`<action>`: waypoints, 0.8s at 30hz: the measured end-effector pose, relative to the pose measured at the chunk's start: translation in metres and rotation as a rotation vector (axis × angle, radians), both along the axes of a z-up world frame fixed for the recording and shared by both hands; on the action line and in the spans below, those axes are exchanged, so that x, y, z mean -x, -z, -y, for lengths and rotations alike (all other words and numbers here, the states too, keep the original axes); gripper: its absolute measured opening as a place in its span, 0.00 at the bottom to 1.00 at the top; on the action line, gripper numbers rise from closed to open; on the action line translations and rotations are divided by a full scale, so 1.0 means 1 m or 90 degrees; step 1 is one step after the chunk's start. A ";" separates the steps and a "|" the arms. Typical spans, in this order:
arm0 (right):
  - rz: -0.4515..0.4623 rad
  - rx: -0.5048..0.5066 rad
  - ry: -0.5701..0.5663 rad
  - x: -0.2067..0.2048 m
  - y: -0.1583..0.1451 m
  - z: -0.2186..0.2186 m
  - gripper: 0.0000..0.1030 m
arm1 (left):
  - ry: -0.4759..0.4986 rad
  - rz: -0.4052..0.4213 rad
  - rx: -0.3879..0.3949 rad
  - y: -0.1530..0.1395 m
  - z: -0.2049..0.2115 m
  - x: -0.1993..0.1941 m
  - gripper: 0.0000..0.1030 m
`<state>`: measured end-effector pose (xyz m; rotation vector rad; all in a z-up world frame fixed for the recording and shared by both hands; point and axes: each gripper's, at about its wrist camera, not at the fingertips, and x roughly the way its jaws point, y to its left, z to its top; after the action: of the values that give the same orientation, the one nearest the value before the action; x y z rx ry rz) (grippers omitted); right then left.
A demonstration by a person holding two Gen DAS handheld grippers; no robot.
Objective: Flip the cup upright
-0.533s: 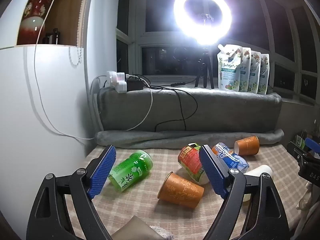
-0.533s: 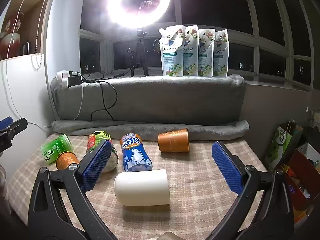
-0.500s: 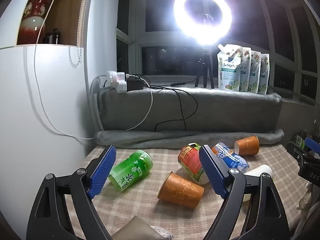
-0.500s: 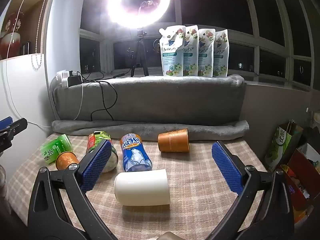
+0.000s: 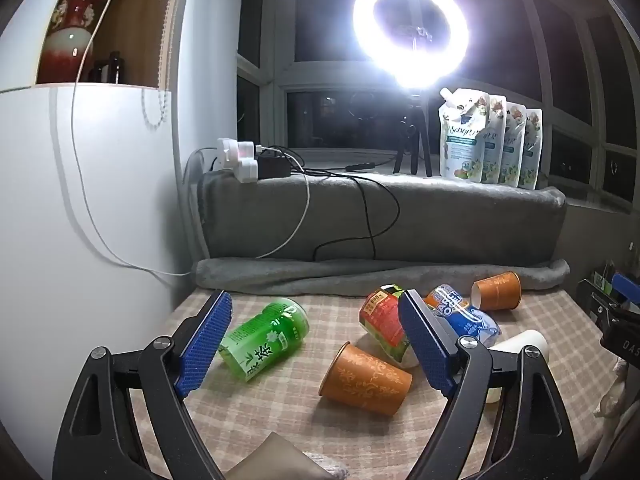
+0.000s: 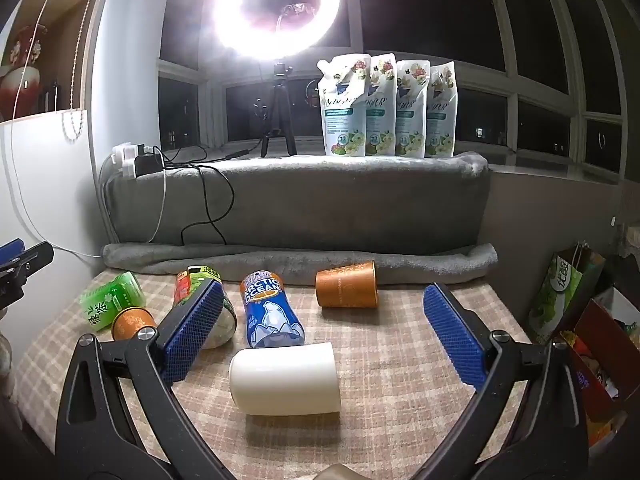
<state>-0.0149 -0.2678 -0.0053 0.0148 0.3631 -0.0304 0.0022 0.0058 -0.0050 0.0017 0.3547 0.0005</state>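
Both tools, left tool [image 5: 316,336] and right tool [image 6: 322,330], are hanging released; right should be straddling the white cup [image 6: 285,378] squarely.

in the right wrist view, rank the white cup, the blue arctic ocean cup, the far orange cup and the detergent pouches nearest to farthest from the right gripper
1. White plastic cup, on its side between the right gripper's open jaws.
2. Blue Arctic Ocean cup, lying just behind it, slightly left.
3. Orange paper cup, on its side near the grey blanket roll.
4. Four detergent pouches, upright on the ledge.
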 end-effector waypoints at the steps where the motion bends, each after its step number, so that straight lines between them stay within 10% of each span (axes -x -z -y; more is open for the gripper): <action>1: 0.000 0.000 0.000 0.000 0.000 0.000 0.99 | -0.002 0.001 0.000 -0.001 0.001 0.001 0.83; 24: 0.001 0.001 0.001 0.000 -0.001 0.000 0.99 | -0.004 0.000 0.005 -0.003 0.001 0.002 0.83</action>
<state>-0.0152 -0.2675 -0.0046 0.0128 0.3611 -0.0316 0.0000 0.0050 -0.0020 -0.0069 0.3546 0.0048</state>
